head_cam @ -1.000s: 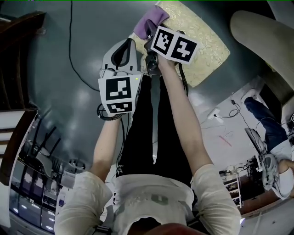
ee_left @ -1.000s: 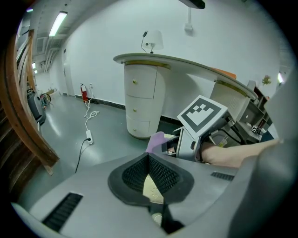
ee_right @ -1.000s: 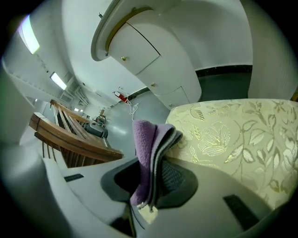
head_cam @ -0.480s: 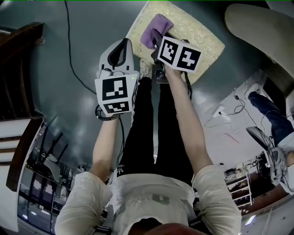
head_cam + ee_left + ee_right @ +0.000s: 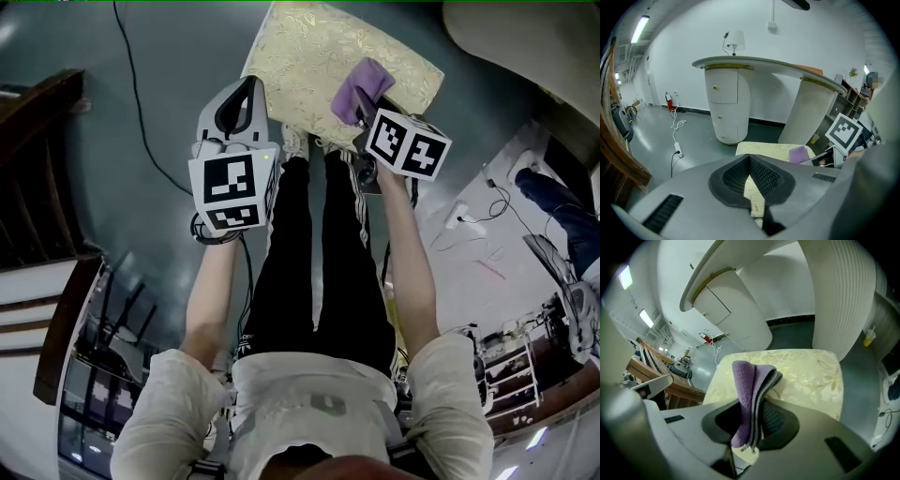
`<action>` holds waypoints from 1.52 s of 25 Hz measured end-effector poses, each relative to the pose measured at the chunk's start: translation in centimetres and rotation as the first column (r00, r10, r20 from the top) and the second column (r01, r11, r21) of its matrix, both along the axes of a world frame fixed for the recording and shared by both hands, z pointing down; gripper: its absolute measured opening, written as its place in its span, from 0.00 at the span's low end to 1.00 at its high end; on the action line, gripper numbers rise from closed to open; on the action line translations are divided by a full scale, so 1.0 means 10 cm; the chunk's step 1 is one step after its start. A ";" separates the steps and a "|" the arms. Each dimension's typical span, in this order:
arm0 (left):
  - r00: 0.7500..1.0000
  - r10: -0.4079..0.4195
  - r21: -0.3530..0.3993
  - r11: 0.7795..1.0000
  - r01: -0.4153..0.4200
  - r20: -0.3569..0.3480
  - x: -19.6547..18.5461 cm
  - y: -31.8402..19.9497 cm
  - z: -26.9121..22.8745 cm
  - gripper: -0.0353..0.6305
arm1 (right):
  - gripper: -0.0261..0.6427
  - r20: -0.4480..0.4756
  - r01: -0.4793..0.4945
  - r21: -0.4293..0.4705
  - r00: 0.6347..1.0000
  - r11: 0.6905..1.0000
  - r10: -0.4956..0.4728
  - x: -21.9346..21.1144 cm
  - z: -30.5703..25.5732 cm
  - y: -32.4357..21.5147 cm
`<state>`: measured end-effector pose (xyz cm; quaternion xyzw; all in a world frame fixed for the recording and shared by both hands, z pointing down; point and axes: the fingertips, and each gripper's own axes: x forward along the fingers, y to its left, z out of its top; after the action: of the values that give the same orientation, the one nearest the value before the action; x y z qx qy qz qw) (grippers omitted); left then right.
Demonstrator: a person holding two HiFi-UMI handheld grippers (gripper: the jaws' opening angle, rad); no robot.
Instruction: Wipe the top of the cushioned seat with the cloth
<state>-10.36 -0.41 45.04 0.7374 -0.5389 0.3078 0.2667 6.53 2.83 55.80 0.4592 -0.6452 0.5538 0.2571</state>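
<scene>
The cushioned seat (image 5: 319, 56) is a pale yellow patterned square on the grey floor, also seen in the left gripper view (image 5: 768, 151) and the right gripper view (image 5: 811, 376). My right gripper (image 5: 361, 117) is shut on a folded purple cloth (image 5: 361, 86), which stands up between its jaws (image 5: 750, 399) over the seat's near right part. My left gripper (image 5: 239, 108) hovers at the seat's left edge, jaws shut with nothing between them (image 5: 751, 180).
A white curved counter (image 5: 754, 93) on rounded pedestals stands behind the seat. A black cable (image 5: 141, 94) runs over the floor at left, and a power strip with a cord (image 5: 677, 150) lies there. Dark wooden furniture (image 5: 37, 122) is at the far left.
My right gripper has carried the purple cloth from the seat's left side across to its right side. The left gripper has stayed in place.
</scene>
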 end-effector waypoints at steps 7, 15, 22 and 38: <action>0.998 0.064 -0.007 0.998 -0.064 0.011 0.14 -0.03 0.02 0.04 | 0.17 -0.117 -0.056 -0.005 0.992 0.998 0.055 0.74 0.02 0.23; 0.995 0.098 -0.007 0.995 -0.098 0.003 0.29 -0.02 0.04 0.04 | 0.17 -0.295 -0.017 -0.009 0.955 1.000 0.013 1.34 0.05 0.46; 0.994 0.107 -0.014 0.994 -0.107 0.003 0.33 0.00 0.04 0.04 | 0.17 -0.339 -0.002 -0.019 0.941 1.000 -0.004 1.41 0.08 0.50; 0.996 0.089 -0.020 0.996 -0.089 0.005 0.22 0.05 0.05 0.04 | 0.17 -0.471 0.069 -0.038 0.878 0.997 -0.078 1.55 0.19 0.54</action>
<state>-8.16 0.07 45.57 0.7571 -0.5032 0.3269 0.2582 22.04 8.26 57.66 0.5529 -0.5746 0.4215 0.4319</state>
